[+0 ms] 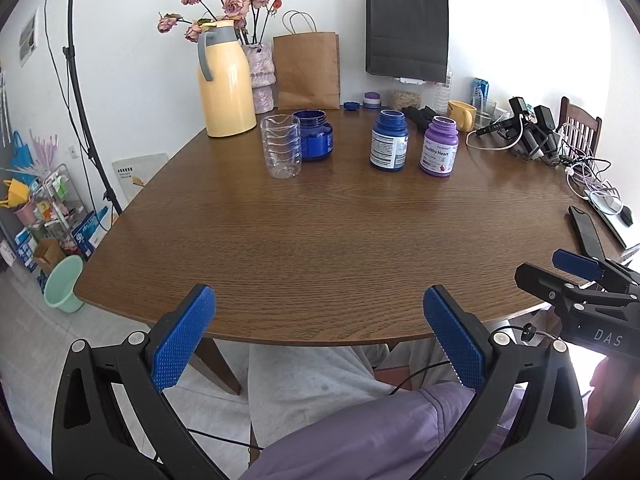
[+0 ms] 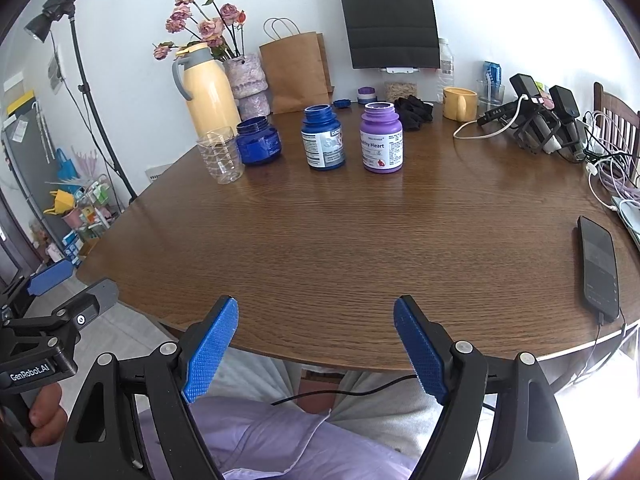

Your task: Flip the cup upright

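While both grippers, left [image 1: 318, 332] and right [image 2: 316, 344], gape empty, we risk knocking the blue jar [image 1: 314, 135] touching the clear plastic cup [image 1: 281, 146].

Brown wood-grain table [image 1: 320, 248]; clear ribbed cup [image 1: 280, 146]; cobalt jar [image 1: 314, 135]; purple bottle [image 1: 439, 147]; yellow thermos [image 1: 224, 80] upper left; black bag [image 1: 406, 28] at the top.
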`<state>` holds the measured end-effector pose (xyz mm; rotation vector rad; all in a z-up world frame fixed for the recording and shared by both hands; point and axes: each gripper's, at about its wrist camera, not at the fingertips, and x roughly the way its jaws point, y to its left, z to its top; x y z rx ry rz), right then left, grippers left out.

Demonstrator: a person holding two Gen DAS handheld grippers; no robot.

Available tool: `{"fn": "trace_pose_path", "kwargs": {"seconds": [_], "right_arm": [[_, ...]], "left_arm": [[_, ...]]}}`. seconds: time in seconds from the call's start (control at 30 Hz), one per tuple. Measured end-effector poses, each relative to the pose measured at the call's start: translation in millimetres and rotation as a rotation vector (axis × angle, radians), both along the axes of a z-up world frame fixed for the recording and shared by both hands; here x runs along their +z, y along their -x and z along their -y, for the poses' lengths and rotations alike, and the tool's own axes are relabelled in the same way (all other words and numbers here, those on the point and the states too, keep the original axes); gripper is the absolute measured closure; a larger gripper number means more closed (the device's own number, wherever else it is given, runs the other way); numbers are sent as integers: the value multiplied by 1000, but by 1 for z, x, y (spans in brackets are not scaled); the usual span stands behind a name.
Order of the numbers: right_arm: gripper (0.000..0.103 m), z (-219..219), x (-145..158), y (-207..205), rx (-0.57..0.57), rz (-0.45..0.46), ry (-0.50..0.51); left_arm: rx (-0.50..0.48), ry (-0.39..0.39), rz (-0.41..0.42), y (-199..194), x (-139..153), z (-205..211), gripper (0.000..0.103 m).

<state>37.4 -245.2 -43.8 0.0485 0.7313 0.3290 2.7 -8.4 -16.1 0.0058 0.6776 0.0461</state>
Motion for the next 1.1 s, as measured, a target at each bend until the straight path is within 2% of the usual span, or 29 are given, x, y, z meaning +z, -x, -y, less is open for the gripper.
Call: {"fn": "trace_pose_path", "kwargs": {"seconds": [1.1], "right_arm": [[20,3,0,-1,-12,-5,-6]], "left_arm": [[1,0,-4,0,-1,-3,0]]}}
